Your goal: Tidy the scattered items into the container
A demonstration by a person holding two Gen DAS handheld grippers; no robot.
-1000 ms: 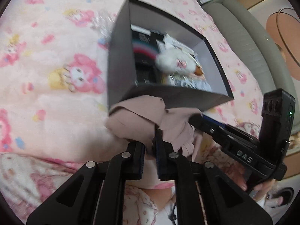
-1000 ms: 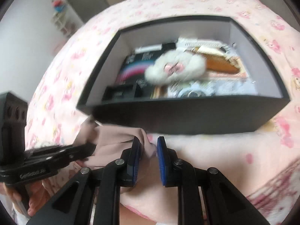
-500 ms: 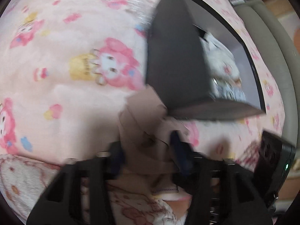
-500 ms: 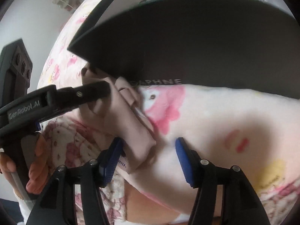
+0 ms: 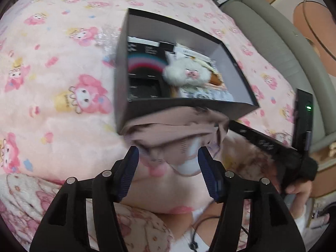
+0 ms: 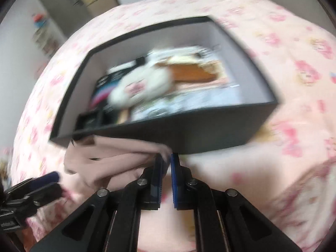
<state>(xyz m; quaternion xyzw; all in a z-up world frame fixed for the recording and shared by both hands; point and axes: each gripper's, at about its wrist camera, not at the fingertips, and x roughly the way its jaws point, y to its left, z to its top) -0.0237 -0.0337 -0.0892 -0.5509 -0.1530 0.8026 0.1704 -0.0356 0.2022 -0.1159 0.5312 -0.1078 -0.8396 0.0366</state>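
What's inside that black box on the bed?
Inside the black box lie a white plush toy, a dark carton with a rainbow arc, an orange-brown item and printed packets. Whatever sits beneath them, and behind the near wall, is hidden.

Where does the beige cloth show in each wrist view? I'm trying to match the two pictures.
Left wrist: the cloth lies low in the centre, just beyond the open left gripper, against the box's near wall.
Right wrist: the cloth is lower left, its edge pinched in the shut right gripper.
Shared landmark: the black box, directly behind the cloth in both.
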